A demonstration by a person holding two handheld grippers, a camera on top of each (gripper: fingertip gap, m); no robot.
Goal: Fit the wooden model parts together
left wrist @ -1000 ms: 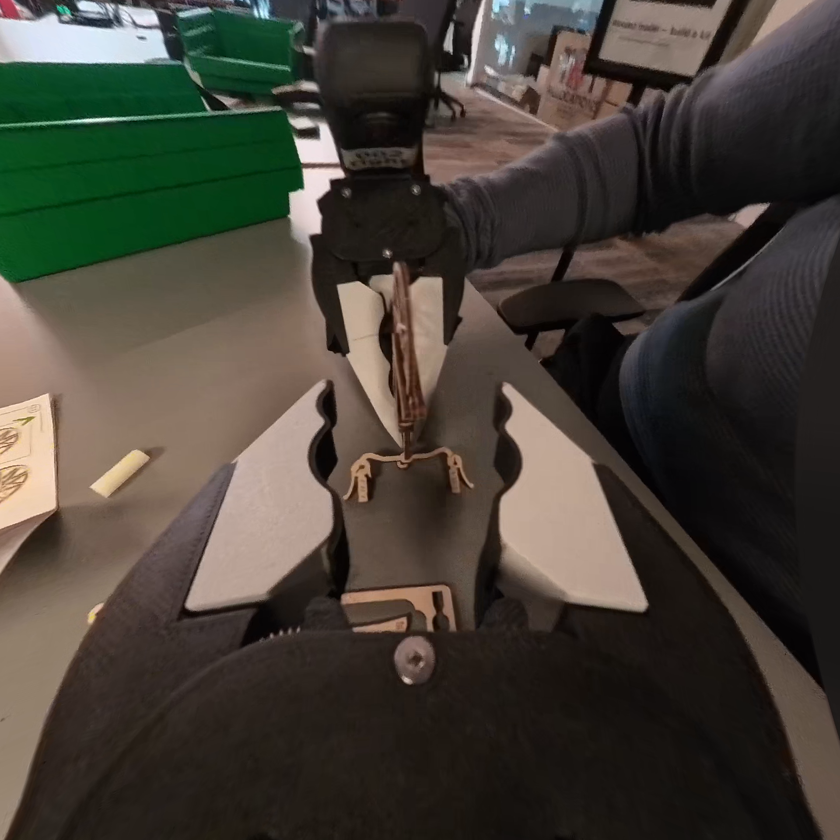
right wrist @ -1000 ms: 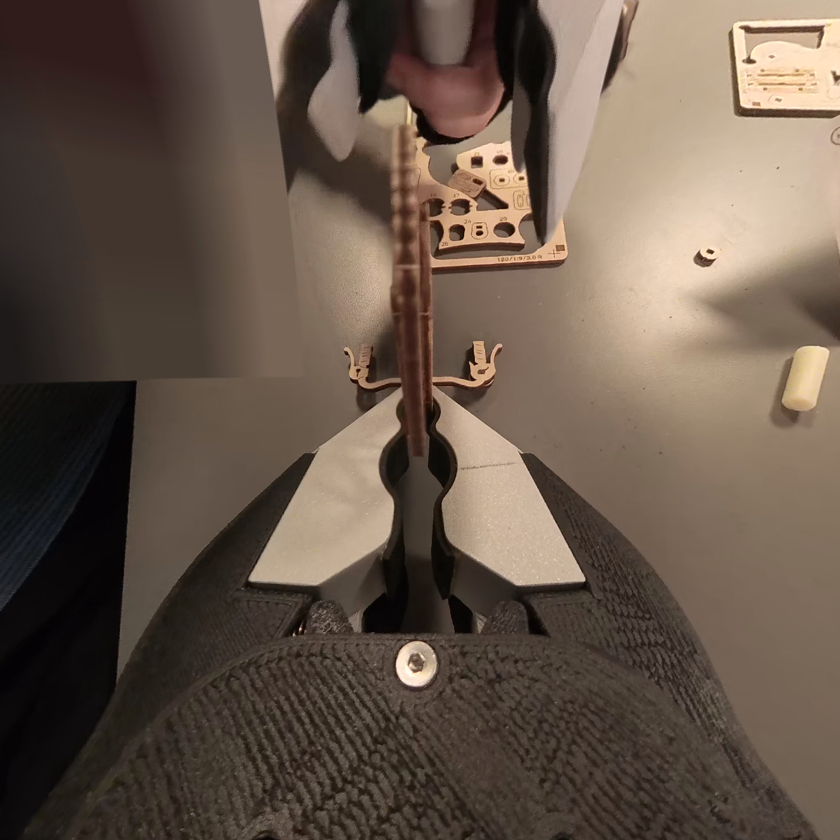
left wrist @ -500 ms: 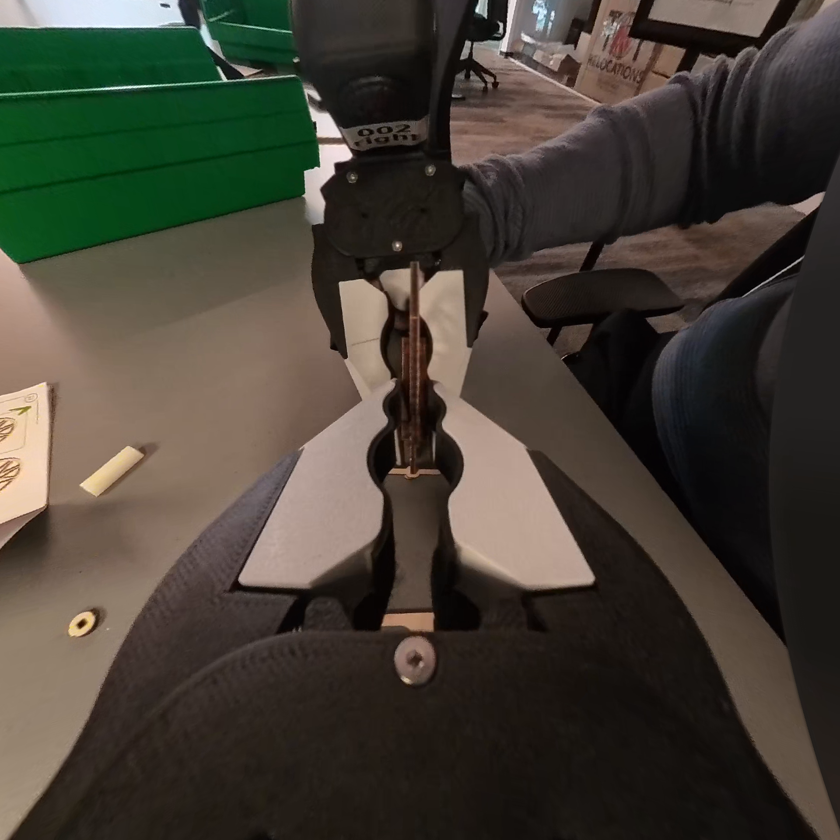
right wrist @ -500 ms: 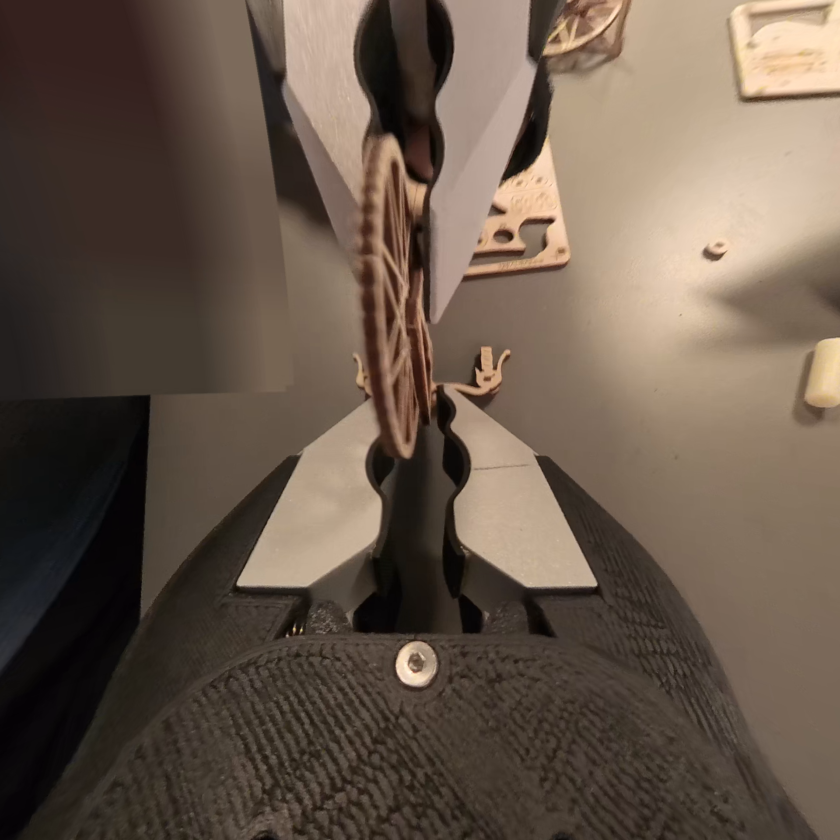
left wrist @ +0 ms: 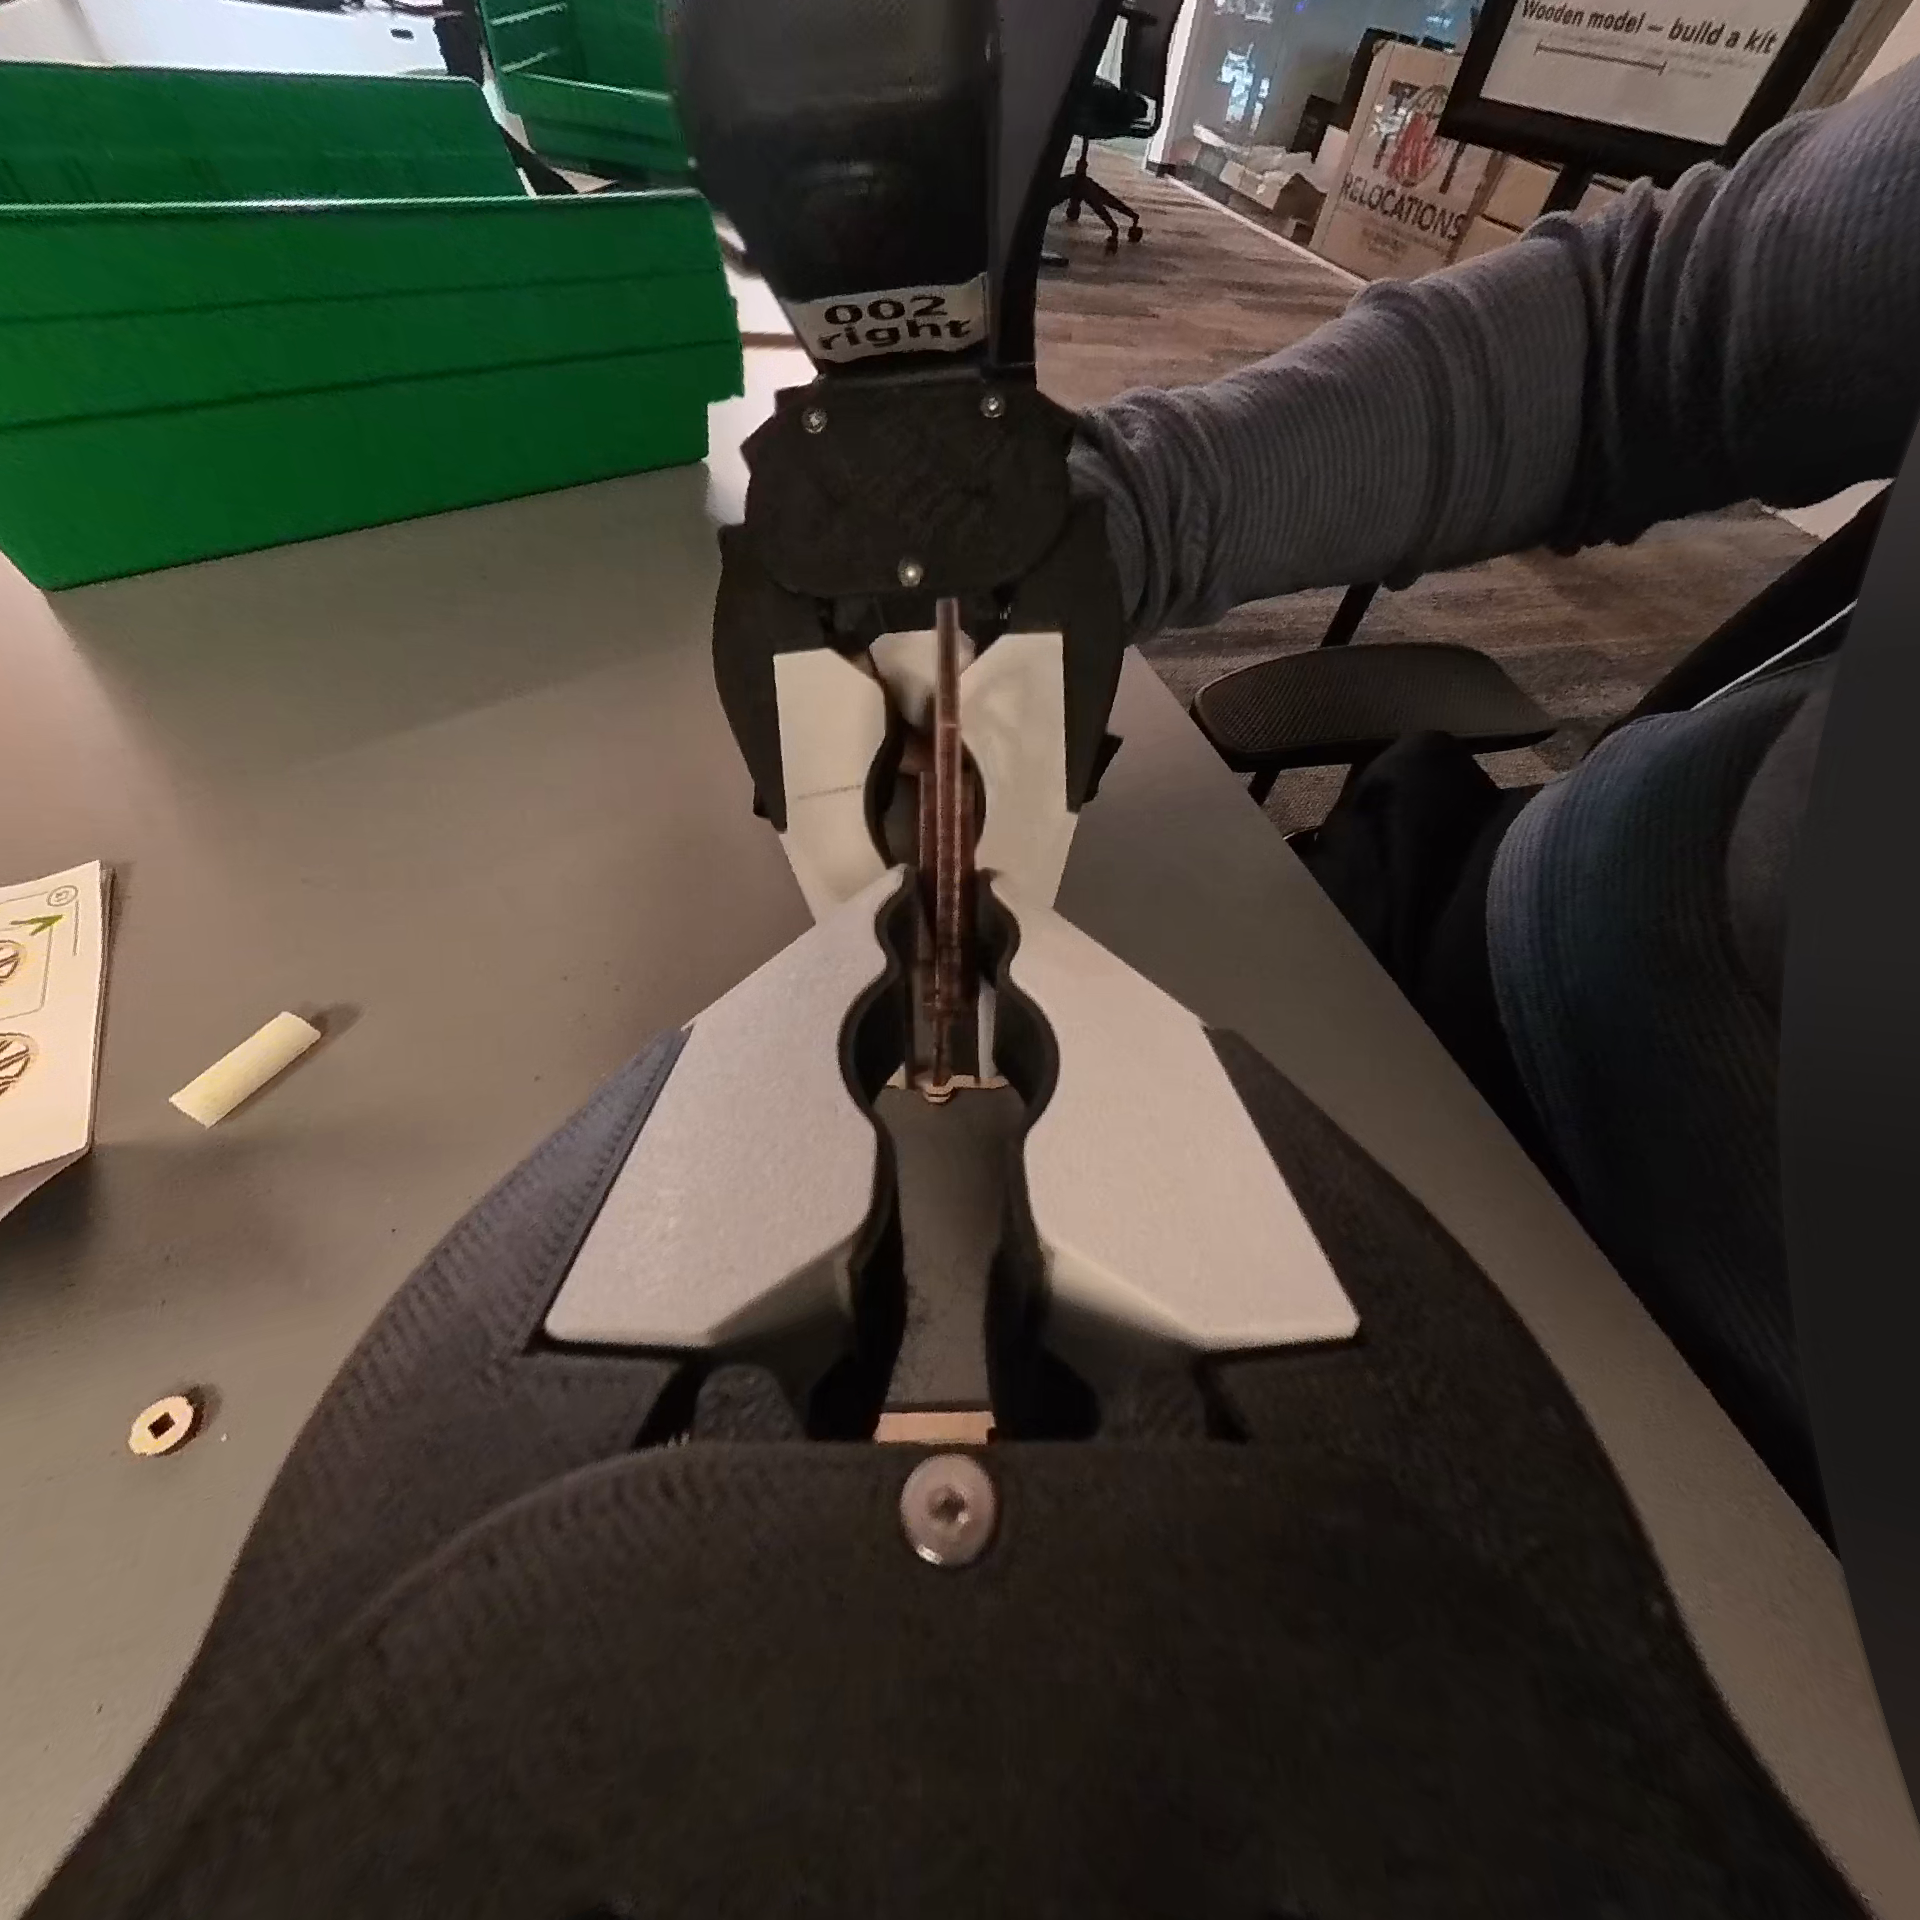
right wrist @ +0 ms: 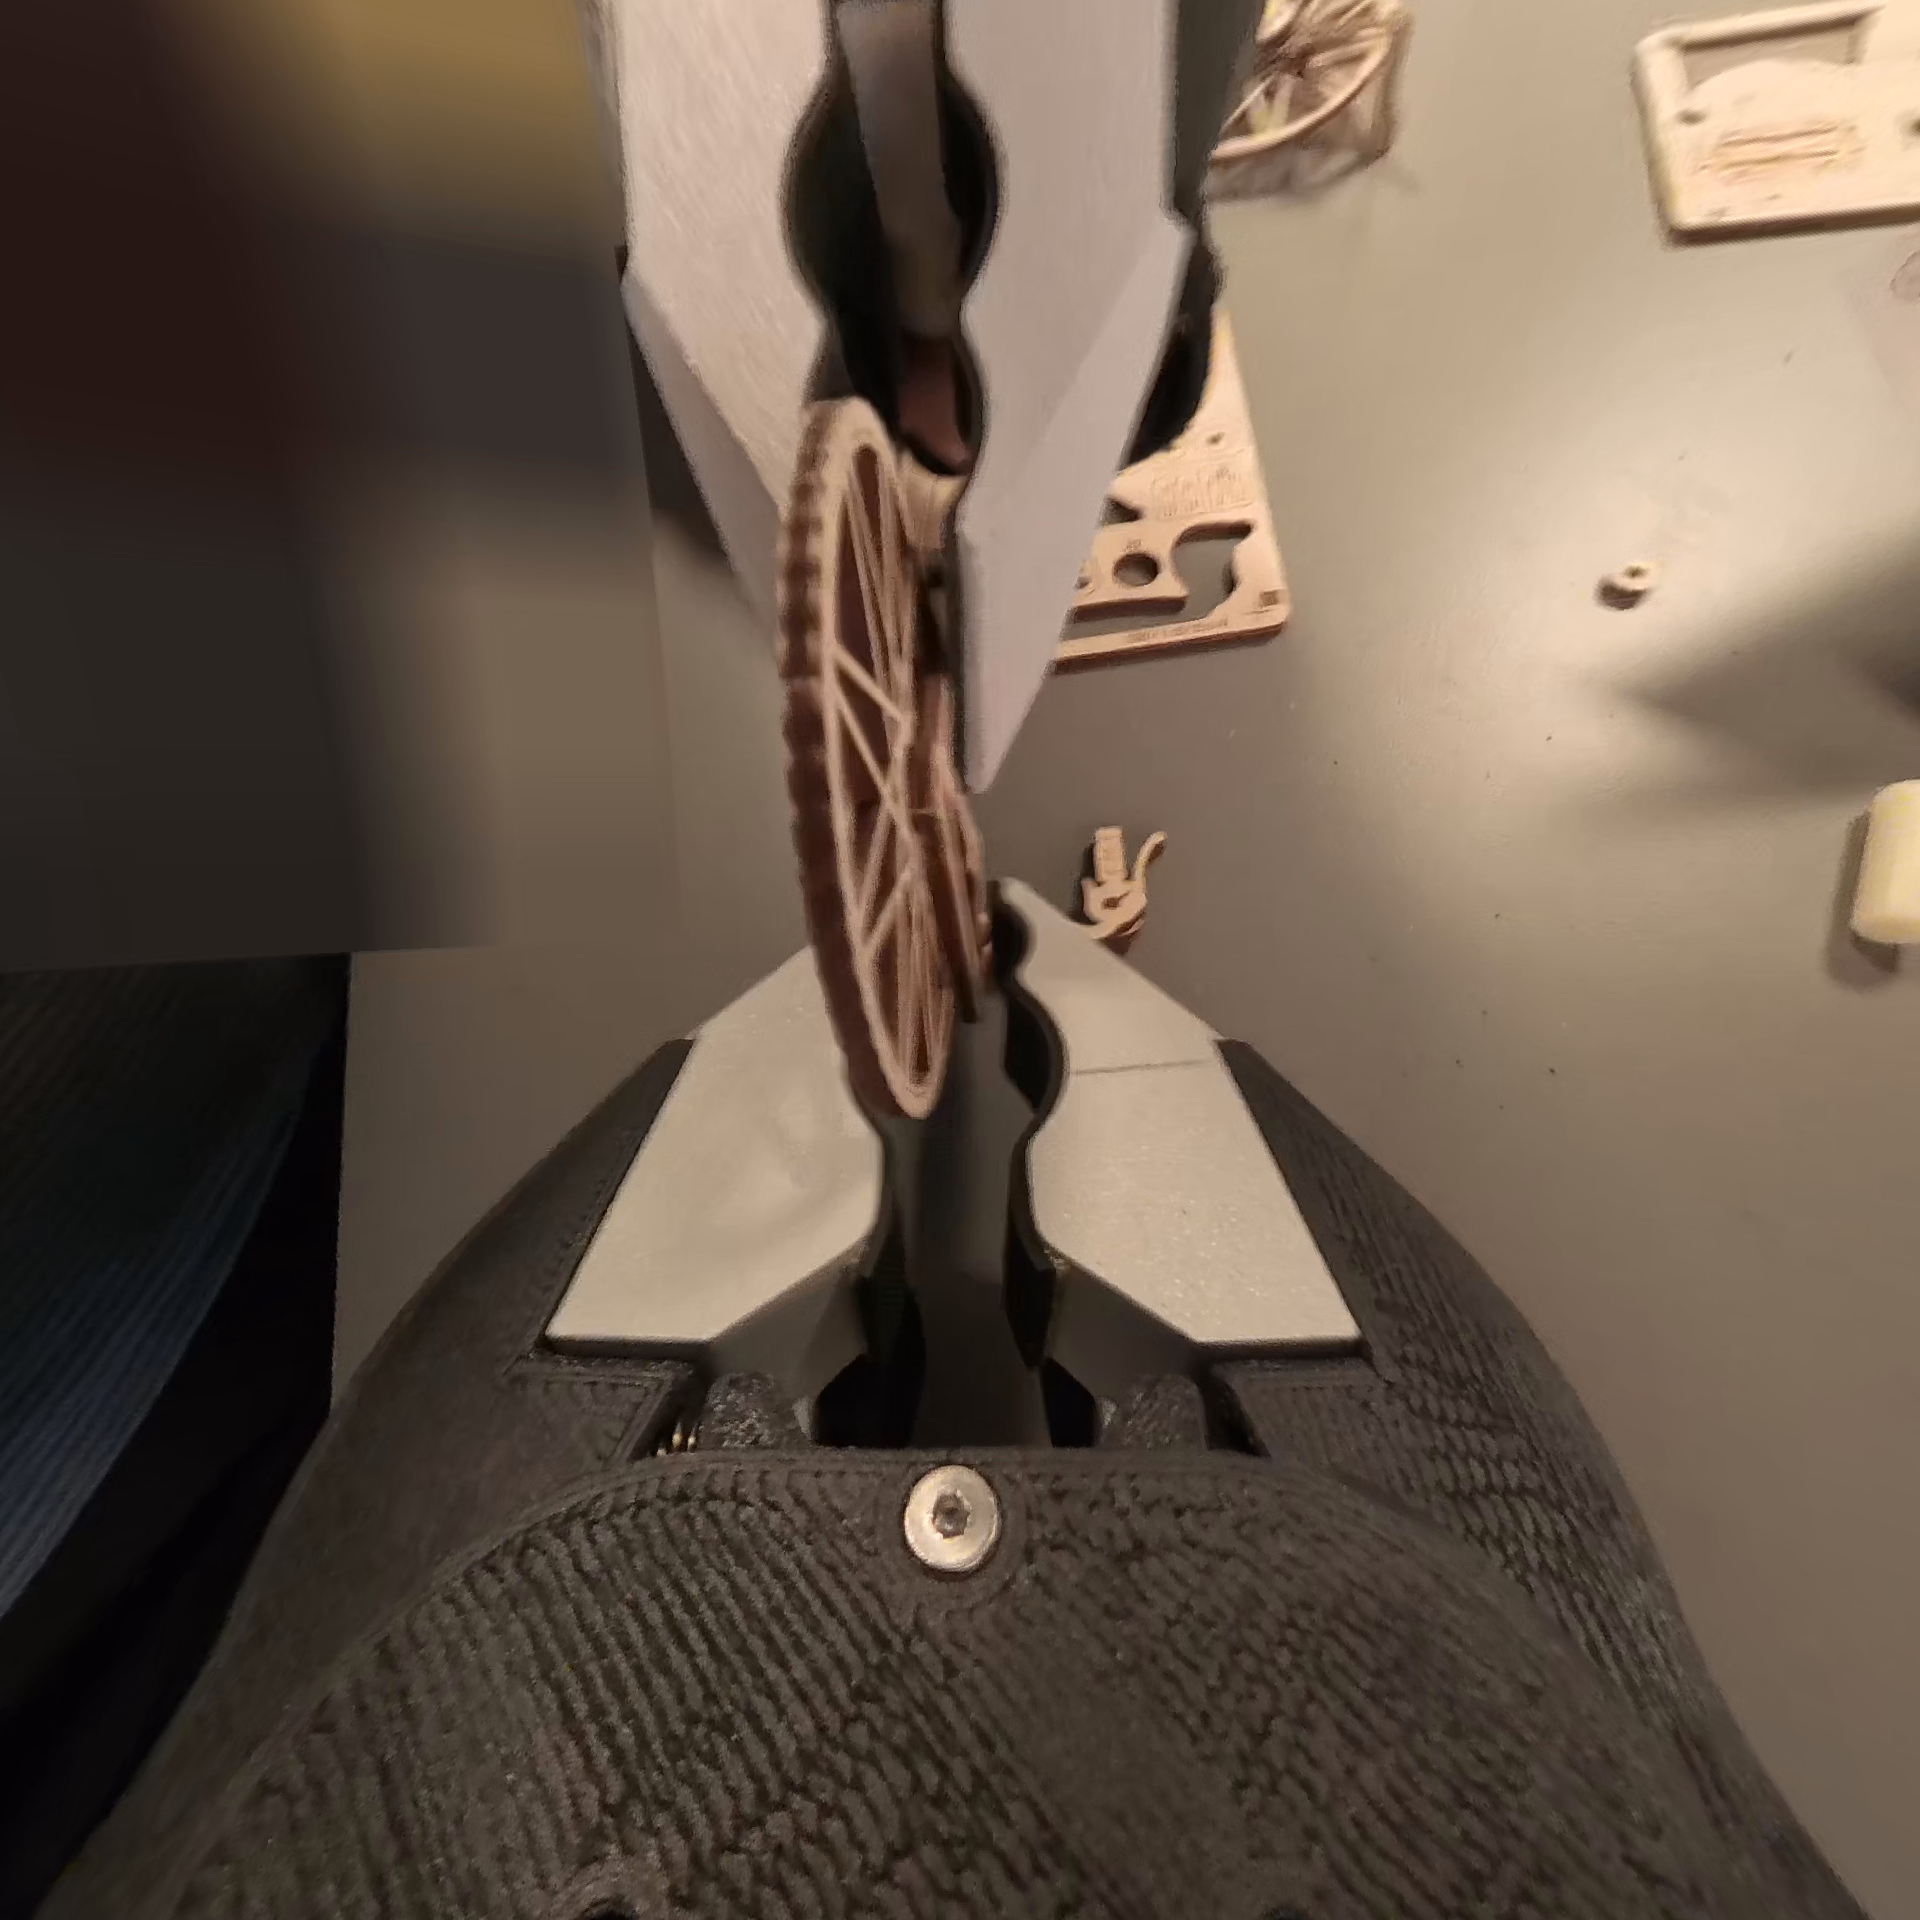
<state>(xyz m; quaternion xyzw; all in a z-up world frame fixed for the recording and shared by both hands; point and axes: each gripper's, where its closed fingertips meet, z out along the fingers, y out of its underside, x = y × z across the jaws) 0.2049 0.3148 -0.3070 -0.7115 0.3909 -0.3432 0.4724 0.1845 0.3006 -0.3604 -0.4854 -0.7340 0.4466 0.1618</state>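
Observation:
A spoked wooden wheel assembly (right wrist: 883, 748) is held upright between both grippers above the grey table (left wrist: 468, 727). In the left wrist view it shows edge-on (left wrist: 945, 935). My left gripper (left wrist: 945, 894) is shut on its near side. My right gripper (right wrist: 982, 904) is shut on its other side and faces me in the left wrist view (left wrist: 940, 831). In the right wrist view the left gripper (right wrist: 935, 499) comes in from the top and the wheel leans left. A small wooden handlebar part (right wrist: 1117, 883) lies on the table below, mostly hidden.
Green bins (left wrist: 353, 312) stand at the back left. A leaflet (left wrist: 42, 1018), a cream stick (left wrist: 244, 1065) and a wooden washer (left wrist: 166, 1434) lie to the left. Wooden part sheets (right wrist: 1174, 561) (right wrist: 1787, 125) and another wheel (right wrist: 1309, 94) lie beyond. The table edge and a person's legs are on the right. The gap from one gripper's tips to the other's is roughly 6 cm.
My left gripper went from open to shut on the wheel and moved forward over the handlebar part. The wheel now leans left in the right wrist view.

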